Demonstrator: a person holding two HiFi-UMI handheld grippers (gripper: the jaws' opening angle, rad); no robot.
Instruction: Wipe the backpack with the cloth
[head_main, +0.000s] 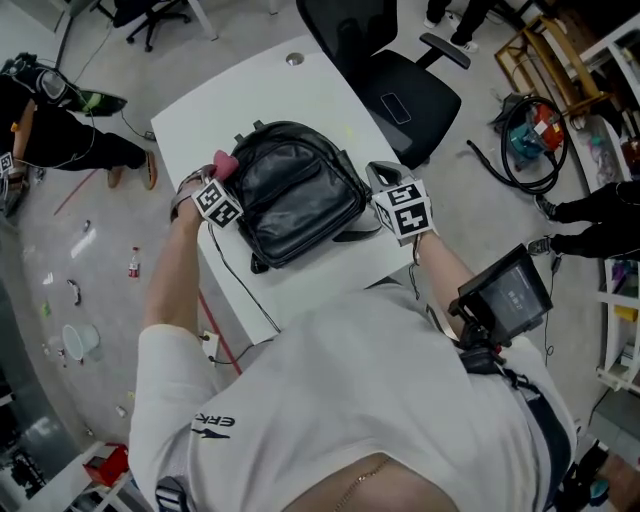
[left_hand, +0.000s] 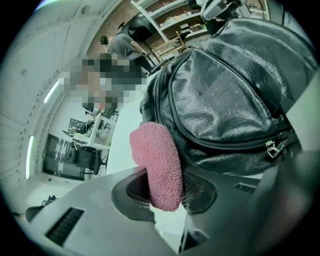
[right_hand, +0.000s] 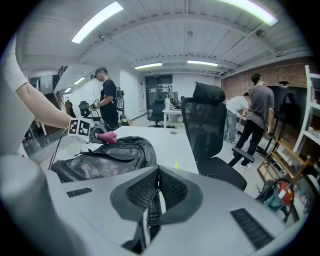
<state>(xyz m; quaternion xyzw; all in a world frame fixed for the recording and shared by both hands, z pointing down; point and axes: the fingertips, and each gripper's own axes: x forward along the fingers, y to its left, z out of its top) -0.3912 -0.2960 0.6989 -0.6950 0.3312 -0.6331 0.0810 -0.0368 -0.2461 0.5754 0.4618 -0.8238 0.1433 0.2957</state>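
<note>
counts: one black backpack (head_main: 297, 190), one pink cloth (left_hand: 159, 160), two grippers, one white surface (head_main: 300, 95), one black office chair (head_main: 405, 95) just off the surface's far right side. three people stand in the background of the right gripper view.

backpack lies flat in the middle of the surface, front panel and zip up. carry loop end points away from the person toward the far corner and the base end points toward the person, so the long axis runs roughly near-far with a slight skew. it's almost as wide as long from the head view, so treat the axis as approximate.

left gripper (left_hand: 166, 195) is at the backpack's left edge, jaws pinching the cloth. the cloth's rolled free end sticks out forward and touches the backpack's side by the zip seam.

right gripper (right_hand: 152, 192) is at the backpack's right edge, jaws pressed together on a black webbing strap (right_hand: 148, 220).

hard to see: the backpack's underside and the rest of its straps are out of view. the marker cubes cover both sets of jaws in the head view. the cloth's tail is buried between the left jaws – can't tell how much is clamped. where the strap joins the backpack can't be traced.
</note>
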